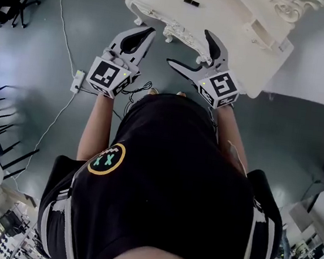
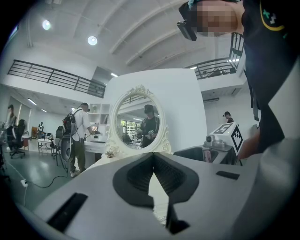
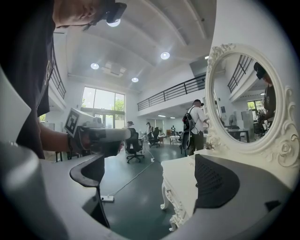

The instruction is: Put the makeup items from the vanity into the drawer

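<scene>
The white vanity stands in front of me at the top of the head view. One small black makeup item lies on its top. My left gripper hangs just before the vanity's left front edge, its jaws shut with nothing between them. To its right, my right gripper is at the carved front edge, jaws wide open and empty. The oval mirror rises at the back of the vanity. I cannot make out a drawer front.
A white power strip and its cable lie on the grey floor to the left. Black office chairs stand at the far left. A white wall panel backs the vanity. People stand at desks across the hall.
</scene>
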`<act>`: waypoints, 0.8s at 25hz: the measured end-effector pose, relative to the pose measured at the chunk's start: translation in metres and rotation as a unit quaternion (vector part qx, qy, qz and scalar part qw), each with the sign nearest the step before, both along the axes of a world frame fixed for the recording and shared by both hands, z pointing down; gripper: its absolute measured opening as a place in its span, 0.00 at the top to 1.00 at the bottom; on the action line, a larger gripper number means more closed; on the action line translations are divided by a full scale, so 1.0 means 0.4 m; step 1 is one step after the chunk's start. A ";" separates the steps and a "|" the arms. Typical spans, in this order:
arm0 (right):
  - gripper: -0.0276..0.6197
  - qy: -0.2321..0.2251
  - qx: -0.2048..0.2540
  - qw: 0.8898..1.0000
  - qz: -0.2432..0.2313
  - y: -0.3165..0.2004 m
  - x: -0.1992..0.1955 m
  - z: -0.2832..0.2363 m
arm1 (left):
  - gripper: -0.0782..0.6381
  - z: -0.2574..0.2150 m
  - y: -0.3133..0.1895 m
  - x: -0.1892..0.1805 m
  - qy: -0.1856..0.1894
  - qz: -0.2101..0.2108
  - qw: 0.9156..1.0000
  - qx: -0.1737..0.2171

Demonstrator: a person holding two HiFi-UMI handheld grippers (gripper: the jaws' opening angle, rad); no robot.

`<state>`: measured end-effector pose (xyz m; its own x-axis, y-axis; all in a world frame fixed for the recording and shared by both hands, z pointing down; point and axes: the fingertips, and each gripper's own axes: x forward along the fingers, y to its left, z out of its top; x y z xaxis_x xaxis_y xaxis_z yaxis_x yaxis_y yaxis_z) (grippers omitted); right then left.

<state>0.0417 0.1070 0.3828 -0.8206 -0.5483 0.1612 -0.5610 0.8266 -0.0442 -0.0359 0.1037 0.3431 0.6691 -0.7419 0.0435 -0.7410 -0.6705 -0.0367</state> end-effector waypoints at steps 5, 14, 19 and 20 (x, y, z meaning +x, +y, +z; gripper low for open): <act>0.03 -0.005 0.008 1.000 -0.007 -0.007 0.048 -0.003 | 0.86 0.004 0.000 0.034 -0.002 -0.016 1.000 0.000; 0.03 -0.008 0.001 1.000 -0.016 -0.046 0.127 0.005 | 0.86 0.017 -0.017 0.092 -0.013 -0.031 0.999 -0.017; 0.03 -0.005 -0.003 1.000 -0.012 -0.098 0.113 0.018 | 0.86 0.032 -0.067 0.080 -0.014 -0.025 0.999 -0.024; 0.03 -0.004 -0.004 1.000 -0.010 -0.113 0.105 0.024 | 0.86 0.040 -0.083 0.071 -0.013 -0.023 0.999 -0.025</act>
<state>0.0836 0.0618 0.3924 -0.8327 -0.5305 0.1587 -0.5439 0.8373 -0.0550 -0.0074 0.0707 0.3589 0.6326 -0.7682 0.0982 -0.7702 -0.6374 -0.0248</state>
